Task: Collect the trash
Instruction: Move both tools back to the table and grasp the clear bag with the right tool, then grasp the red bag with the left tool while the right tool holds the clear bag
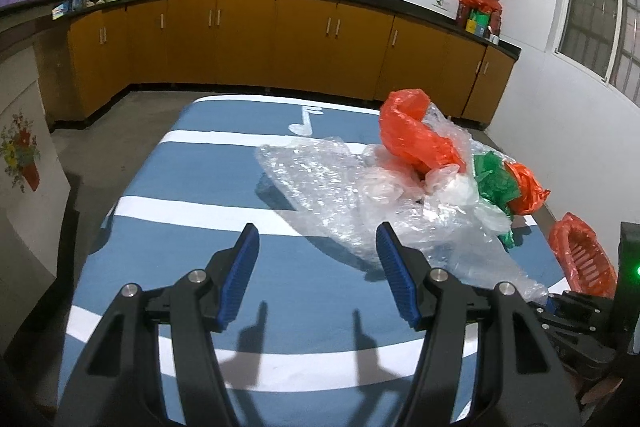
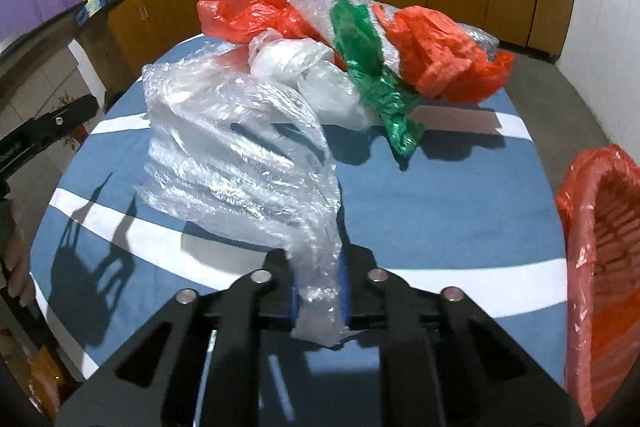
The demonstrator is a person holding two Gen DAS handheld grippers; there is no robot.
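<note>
**Right gripper pinches clear plastic wrap on a striped table**

A table (image 1: pixel 280 287) covered in blue cloth with white stripes stands in a kitchen. A heap of plastic trash lies along its far right side.

The right gripper (image 2: pixel 320 295) has its jaws closed on a gathered tail of clear wrap (image 2: pixel 236 155), near the table's near edge. The wrap fans out from the jaws into a wide, crinkled, glossy sheet that looks partly lifted off the cloth. The left gripper (image 1: pixel 318 267) hangs over the near middle of the table with its jaws apart and nothing between them; its right finger sits just in front of the wrap's edge.

Behind the clear wrap lies the rest of the heap: an orange bag (image 2: pixel 244 7), crumpled white film (image 2: pixel 288 59), a twisted green bag (image 2: pixel 372 79) and a second orange bag (image 2: pixel 444 59). All are thin, wrinkled and shiny.

A basket (image 2: pixel 600 267) lined with orange plastic stands off the table's right edge, likely the place for the trash.

Judging by its look, the wrap is very light, soft and slippery. It will sag, trail and snag its neighbours rather than lift cleanly. A bunched or twisted section gives the surest hold; a single flat layer may slide out of the pads.
</note>
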